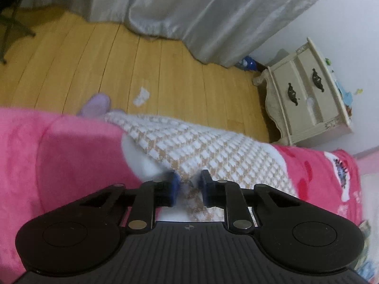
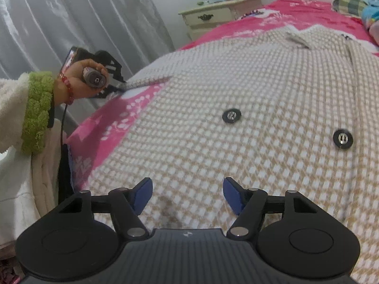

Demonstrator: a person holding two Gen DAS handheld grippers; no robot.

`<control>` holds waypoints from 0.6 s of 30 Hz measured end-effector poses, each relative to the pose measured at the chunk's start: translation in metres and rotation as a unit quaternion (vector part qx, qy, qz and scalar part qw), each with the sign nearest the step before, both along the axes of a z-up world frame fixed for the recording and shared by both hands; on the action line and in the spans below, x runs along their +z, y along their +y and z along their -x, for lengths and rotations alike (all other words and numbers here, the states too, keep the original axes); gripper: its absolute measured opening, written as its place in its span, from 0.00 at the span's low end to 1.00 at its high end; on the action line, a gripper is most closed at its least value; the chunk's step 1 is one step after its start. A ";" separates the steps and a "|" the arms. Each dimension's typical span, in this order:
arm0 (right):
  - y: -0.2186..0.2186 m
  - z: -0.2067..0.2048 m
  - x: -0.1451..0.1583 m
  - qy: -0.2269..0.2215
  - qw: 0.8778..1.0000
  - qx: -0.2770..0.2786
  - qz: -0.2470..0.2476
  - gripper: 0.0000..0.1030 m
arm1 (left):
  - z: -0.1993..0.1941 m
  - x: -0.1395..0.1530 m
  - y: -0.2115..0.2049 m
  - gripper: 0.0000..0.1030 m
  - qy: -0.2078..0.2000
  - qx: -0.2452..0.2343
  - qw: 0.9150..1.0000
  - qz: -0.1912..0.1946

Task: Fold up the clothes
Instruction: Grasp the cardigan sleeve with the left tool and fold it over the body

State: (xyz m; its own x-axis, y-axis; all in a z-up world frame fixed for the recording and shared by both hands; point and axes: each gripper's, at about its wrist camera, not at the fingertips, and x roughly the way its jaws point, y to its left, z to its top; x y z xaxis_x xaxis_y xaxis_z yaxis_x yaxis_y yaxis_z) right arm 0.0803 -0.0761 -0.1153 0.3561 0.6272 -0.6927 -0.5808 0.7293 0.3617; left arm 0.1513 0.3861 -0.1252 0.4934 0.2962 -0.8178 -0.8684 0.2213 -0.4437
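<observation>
A beige-and-white checked jacket (image 2: 236,90) with black buttons (image 2: 231,115) lies spread on a pink bedspread (image 2: 111,127). In the left wrist view, my left gripper (image 1: 190,184) has its blue pads pinched on a bunched edge of the jacket (image 1: 201,151) near the side of the bed. The right wrist view shows the same left gripper (image 2: 119,85), held by a hand (image 2: 75,75), with a strip of the fabric pulled up taut from it. My right gripper (image 2: 187,194) stands open low over the jacket's near hem, its pads apart with cloth lying between and below them.
A cream nightstand (image 1: 305,94) stands by the bed, beside a grey curtain (image 1: 189,11). On the wooden floor (image 1: 71,59) lie a purple slipper (image 1: 97,105) and a white scrap (image 1: 141,96). Pillows and toys (image 2: 348,3) sit at the bed's far end. A white sleeve with green cuff (image 2: 35,111) is on the left.
</observation>
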 end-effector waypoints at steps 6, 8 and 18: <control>-0.005 0.000 -0.002 -0.002 1.000 -0.005 -0.006 0.64 | -0.032 0.042 -0.042 0.06 0.055 -0.061 0.985 -0.152; -0.010 0.000 -0.001 -0.001 1.000 -0.012 -0.012 0.61 | -0.034 0.065 -0.063 0.05 0.032 -0.097 0.975 -0.200; -0.061 -0.001 0.010 0.000 0.994 -0.092 -0.061 0.61 | 0.045 0.152 -0.225 0.05 -0.128 -0.440 0.808 -0.370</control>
